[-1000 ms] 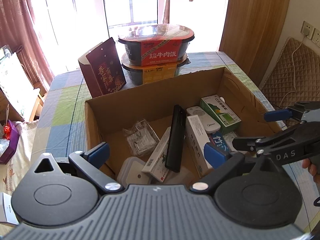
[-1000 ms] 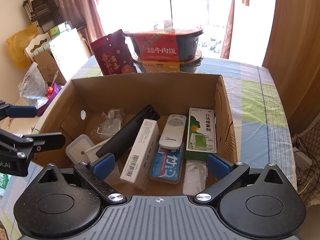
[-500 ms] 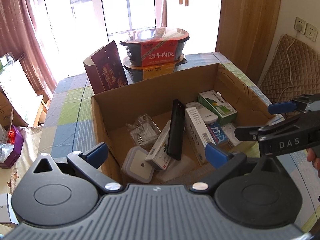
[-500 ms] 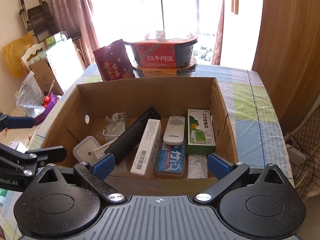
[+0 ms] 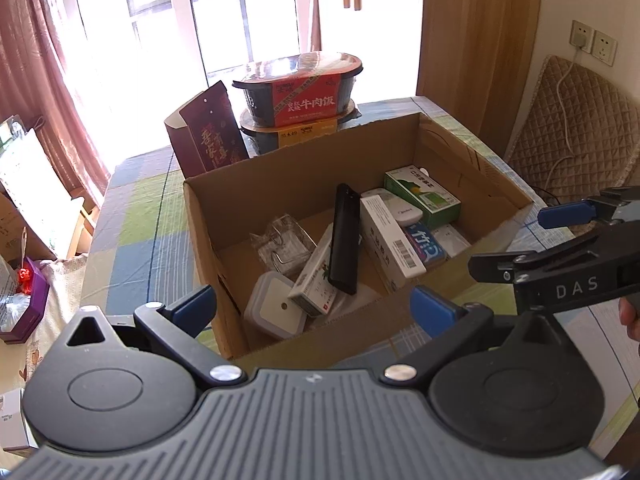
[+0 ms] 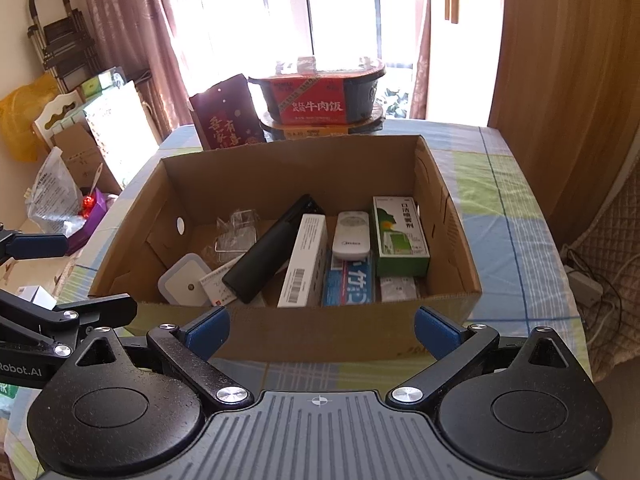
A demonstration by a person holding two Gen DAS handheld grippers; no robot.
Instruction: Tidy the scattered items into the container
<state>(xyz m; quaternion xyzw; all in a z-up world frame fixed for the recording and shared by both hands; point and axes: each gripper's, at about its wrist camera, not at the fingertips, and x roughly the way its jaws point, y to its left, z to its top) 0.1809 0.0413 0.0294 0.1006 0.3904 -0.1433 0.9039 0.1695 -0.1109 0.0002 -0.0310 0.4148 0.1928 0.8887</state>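
Hovering before filled cardboard box (image 6: 280, 332), both grippers (jaws spread).

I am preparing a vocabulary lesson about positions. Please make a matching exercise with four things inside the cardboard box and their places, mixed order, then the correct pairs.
Things:
1. white remote
2. green box
3. black bar
4. square lidded container

Places:
A. near left corner of the cardboard box
B. against the right wall
C. lying slanted across the middle
D. between the green box and the long white carton

Pairs: 1-D, 2-B, 3-C, 4-A
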